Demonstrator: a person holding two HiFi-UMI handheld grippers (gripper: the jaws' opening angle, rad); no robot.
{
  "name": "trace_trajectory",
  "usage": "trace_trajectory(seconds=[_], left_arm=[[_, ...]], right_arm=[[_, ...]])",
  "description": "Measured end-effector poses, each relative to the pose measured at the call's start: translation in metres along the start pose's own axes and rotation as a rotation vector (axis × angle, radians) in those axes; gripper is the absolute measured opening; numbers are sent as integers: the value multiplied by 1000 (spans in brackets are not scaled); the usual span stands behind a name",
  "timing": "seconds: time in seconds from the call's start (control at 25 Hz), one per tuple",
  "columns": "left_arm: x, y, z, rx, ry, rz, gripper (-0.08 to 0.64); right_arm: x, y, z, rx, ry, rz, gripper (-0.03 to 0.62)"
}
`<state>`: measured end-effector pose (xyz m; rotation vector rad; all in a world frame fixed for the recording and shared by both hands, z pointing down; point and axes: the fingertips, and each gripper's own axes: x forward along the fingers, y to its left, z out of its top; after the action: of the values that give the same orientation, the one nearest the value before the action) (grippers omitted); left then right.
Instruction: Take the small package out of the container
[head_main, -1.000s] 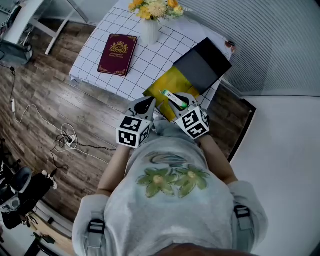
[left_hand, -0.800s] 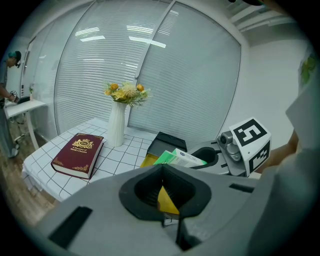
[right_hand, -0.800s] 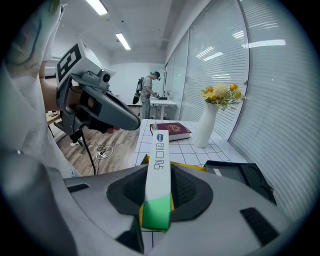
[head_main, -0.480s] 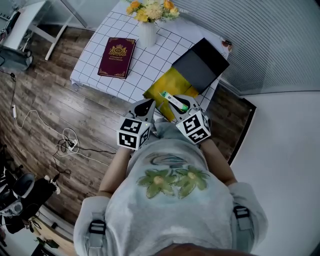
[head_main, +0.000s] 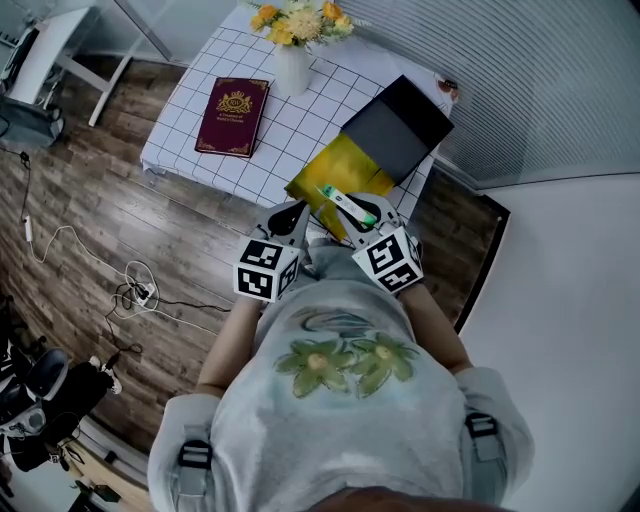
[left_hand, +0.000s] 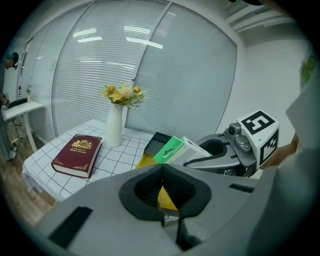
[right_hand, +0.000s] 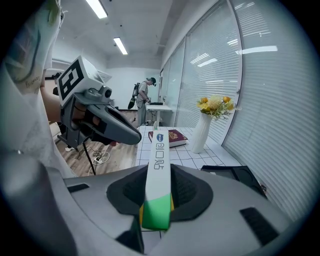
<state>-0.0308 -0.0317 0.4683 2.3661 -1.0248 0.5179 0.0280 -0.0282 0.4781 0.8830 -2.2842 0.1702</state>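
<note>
A slim white package with a green end is clamped between the jaws of my right gripper, held just above the open yellow container at the table's near edge. In the right gripper view the package runs straight out between the pads, green end nearest the camera. My left gripper hovers beside it on the left, jaws shut with nothing in them. From the left gripper view its tips meet, with the package and the right gripper just to the right.
On the white grid tablecloth lie a dark red book and a white vase of yellow flowers. A black box lid lies behind the yellow container. Cables lie on the wooden floor at the left.
My right gripper has risen a little with the package still in its jaws. The left gripper has stayed where it was.
</note>
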Motion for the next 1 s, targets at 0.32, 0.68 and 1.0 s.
trace_trajectory(seconds=[0.32,0.68,1.0], left_arm=[[-7,-10,-6,7,0,-13,8],[-16,-21,-12,14,1,-19,8],[-23,-27,-19,20,1,-18,8]], right_arm=[[-18,9,6,2,-16,-22,89],[-36,20,12,-1,-40,-33,89],[-45,31,11,5,-51,-32,87]])
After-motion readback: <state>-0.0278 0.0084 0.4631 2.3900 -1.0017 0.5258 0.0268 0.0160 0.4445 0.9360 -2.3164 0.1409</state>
